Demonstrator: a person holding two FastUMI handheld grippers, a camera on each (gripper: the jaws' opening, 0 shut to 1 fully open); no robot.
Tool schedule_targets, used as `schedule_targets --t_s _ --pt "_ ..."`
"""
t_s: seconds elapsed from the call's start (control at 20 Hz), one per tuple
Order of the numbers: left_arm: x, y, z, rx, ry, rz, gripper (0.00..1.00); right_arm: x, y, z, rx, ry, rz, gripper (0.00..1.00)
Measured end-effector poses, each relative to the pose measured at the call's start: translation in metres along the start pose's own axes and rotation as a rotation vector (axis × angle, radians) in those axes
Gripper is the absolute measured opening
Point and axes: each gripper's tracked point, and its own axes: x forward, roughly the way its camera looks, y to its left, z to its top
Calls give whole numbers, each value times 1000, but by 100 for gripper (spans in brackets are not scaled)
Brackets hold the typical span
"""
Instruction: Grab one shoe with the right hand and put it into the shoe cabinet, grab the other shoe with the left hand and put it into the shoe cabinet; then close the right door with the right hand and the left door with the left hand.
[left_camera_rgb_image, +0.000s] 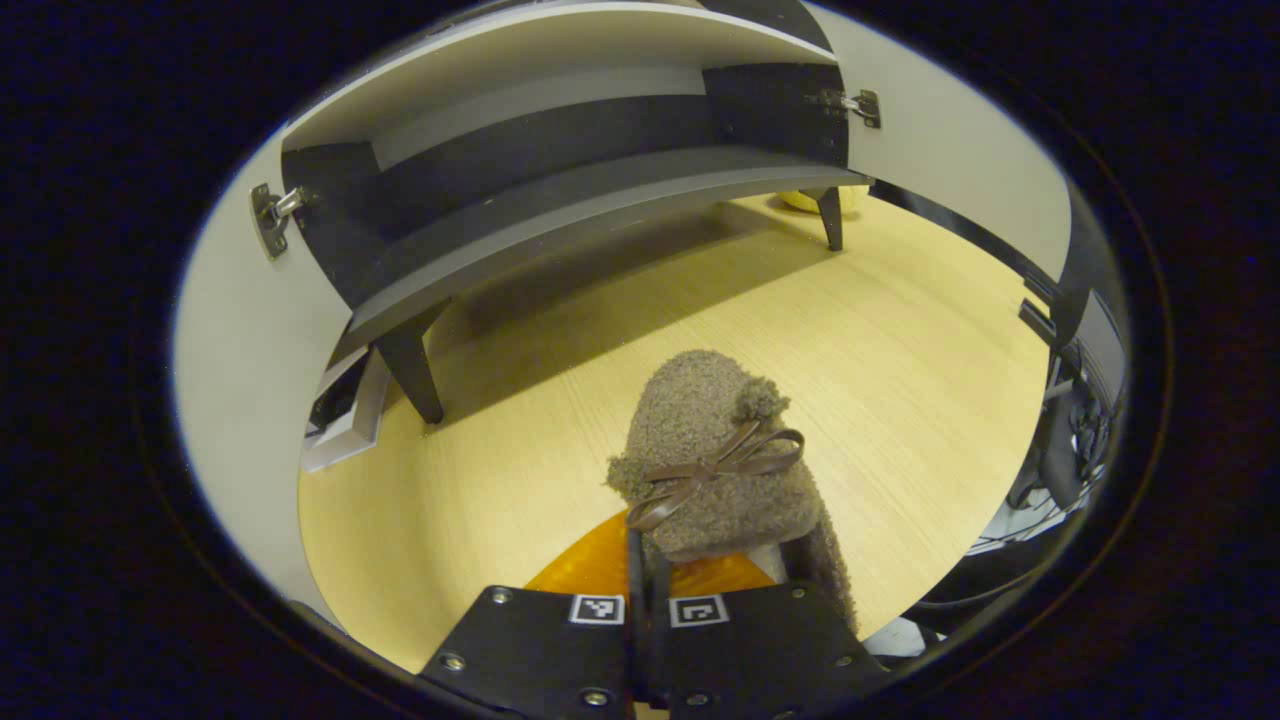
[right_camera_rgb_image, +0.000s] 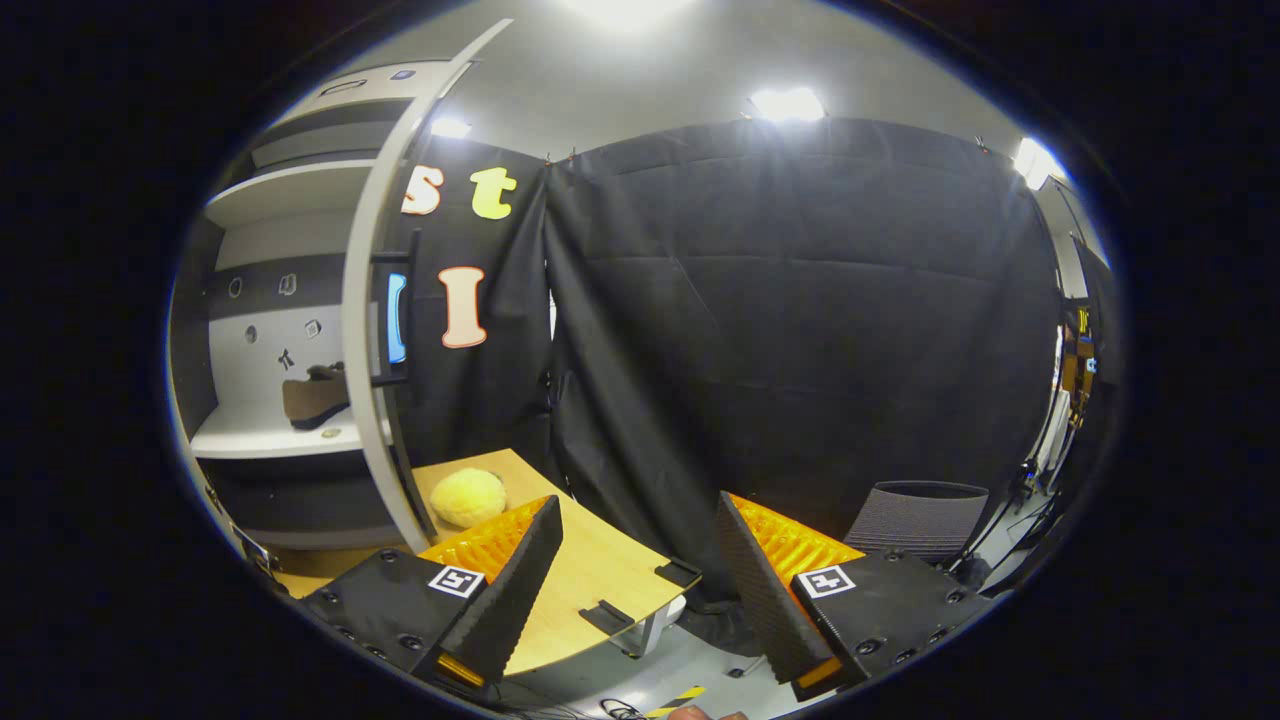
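**Fuzzy slipper held at the heel end, toe aimed at the open cabinet**

In the left gripper view the left tongs (left_camera_rgb_image: 655, 585) are seen at the bottom centre of the frame, drawn nearly together and clamped on the rear edge of a brown fleecy slipper (left_camera_rgb_image: 715, 455). The slipper is carried above the desk (left_camera_rgb_image: 500, 450), lower centre of the picture, well apart from the shoe cabinet (left_camera_rgb_image: 560, 190) that spans the upper half. Its long axis runs up the frame, away from the camera, with the toe pointed toward the cabinet's open front and the ribbon bow (left_camera_rgb_image: 715, 468) facing up.

The slipper is judged to be light and soft: the pile should compress under the pads and the upper is likely to sag, so a hold on the firmer heel rim or sole edge is advised, not on the bow. Slipping is thought unlikely, drooping of the toe more so.

In the right gripper view the right tongs (right_camera_rgb_image: 640, 565) are spread wide apart at the bottom of the frame with nothing between them. At the left of that picture another shoe (right_camera_rgb_image: 315, 395) is seen lying on a white shelf (right_camera_rgb_image: 250, 435) inside the cabinet, behind the open right door (right_camera_rgb_image: 372, 330). A yellow plush ball (right_camera_rgb_image: 467, 496) rests on the desk just beside that door
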Motion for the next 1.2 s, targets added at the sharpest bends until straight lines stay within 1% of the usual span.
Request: schedule_targets --t_s 0.05,0.25,0.4,0.6,0.75,0.85,0.95,1.05,1.2 --pt "-5 1 -1 -5 15 6 2 11 -1 2 2 -2 6 98" --pt "-12 5 14 -99 24 29 2 59 -3 11 4 -15 46 97" --pt "-24 10 45 -126 -19 48 2 95 0 11 17 -6 77 98" --pt "-42 9 82 -205 -93 62 1 126 4 13 24 2 118 98" --pt "-52 15 124 -261 -167 89 1 142 13 8 26 17 155 97" --pt "-57 23 149 -275 -232 127 1 149 19 8 25 20 189 96" --pt "-62 35 171 -287 -283 167 1 156 19 13 27 -4 193 96" --pt "-63 41 190 -323 -335 173 1 161 26 15 49 -7 222 97" --pt "-69 54 236 -364 -402 165 1 160 26 13 79 -7 253 96"
